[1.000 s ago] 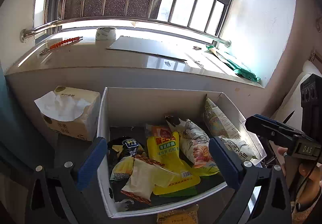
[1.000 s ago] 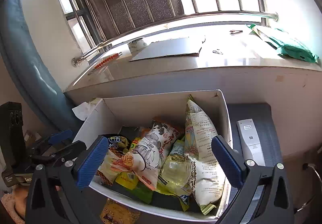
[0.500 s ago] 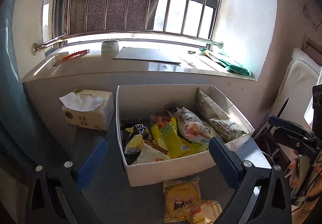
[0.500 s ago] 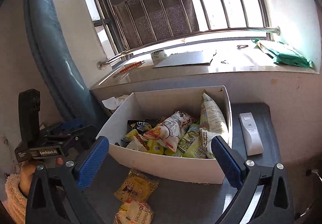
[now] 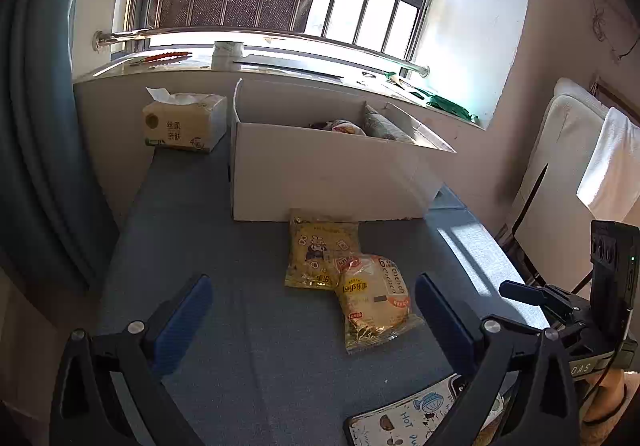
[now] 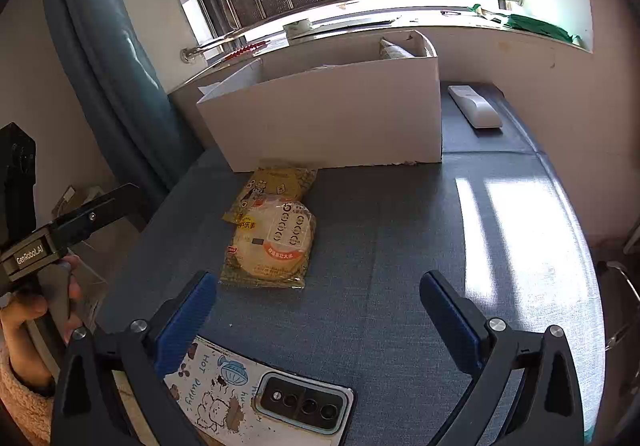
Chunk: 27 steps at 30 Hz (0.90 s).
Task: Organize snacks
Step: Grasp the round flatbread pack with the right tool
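Observation:
A white cardboard box (image 5: 332, 181) (image 6: 332, 121) stands on the grey table; only the tops of several snack bags show over its rim. In front of it lie two snacks: a flat yellow packet (image 5: 320, 250) (image 6: 276, 181) and a Lay's chip bag (image 5: 374, 298) (image 6: 274, 242) overlapping its near end. My left gripper (image 5: 312, 310) is open and empty, low above the table just short of the chip bag. My right gripper (image 6: 318, 306) is also open and empty, with the chip bag just beyond its left finger.
A tissue pack (image 5: 184, 121) sits left of the box. A white remote (image 6: 474, 105) lies right of it. A phone in a cartoon case (image 6: 260, 394) (image 5: 404, 418) lies at the table's near edge. A curtain (image 6: 108, 57) hangs at left; a windowsill runs behind.
Both grippers have pulled back from above the box and dropped low toward the table. The two snacks in front of the box now lie close ahead of them.

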Motion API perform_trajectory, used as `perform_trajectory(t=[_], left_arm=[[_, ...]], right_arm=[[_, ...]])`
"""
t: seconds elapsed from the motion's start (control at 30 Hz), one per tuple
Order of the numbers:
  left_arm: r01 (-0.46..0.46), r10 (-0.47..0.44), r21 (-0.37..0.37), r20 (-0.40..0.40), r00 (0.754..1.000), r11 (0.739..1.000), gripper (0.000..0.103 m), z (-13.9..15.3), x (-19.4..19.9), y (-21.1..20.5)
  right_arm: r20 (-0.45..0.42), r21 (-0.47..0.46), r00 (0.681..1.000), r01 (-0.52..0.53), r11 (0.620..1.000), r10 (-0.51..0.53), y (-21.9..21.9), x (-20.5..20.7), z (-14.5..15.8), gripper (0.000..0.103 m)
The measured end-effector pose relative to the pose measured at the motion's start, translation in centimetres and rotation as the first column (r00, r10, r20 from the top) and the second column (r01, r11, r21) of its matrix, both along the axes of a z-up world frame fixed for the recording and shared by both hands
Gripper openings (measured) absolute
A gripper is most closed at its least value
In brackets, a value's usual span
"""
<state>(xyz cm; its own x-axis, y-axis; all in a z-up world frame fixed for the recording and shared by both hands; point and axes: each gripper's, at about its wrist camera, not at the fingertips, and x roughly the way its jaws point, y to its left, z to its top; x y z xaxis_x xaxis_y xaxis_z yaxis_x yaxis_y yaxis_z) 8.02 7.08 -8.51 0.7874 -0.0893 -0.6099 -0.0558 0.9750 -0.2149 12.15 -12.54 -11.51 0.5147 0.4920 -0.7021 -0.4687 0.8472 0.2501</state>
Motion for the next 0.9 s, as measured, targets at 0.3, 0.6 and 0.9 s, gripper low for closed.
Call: perform_trajectory(t=[0.3,0.6,0.9], left_arm=[[-0.002,0.001,-0.014,-0.078,0.997,1.0,0.103,-3.1,-2.1,-0.2],[-0.043,0.042,-0.022,-0.073,0.996,0.999,0.103,-2.8,-3.1,1.5],[-0.093,0.092,-0.008,-0.085,0.992,0.996,0.103,-3.0,-3.6,3.4]], right_arm=[[-0.053,-0.103,0.996,-0.077,0.992,0.072,4.4,0.2,-2.1,0.103],[-0.076,-0.207,0.992,-0.118,0.971,0.104,9.6,4.1,-3.0,0.103],[-0.077,-0.324,0.984,-0.176,0.93,0.159,12.5,4.5,-4.6,0.08]])
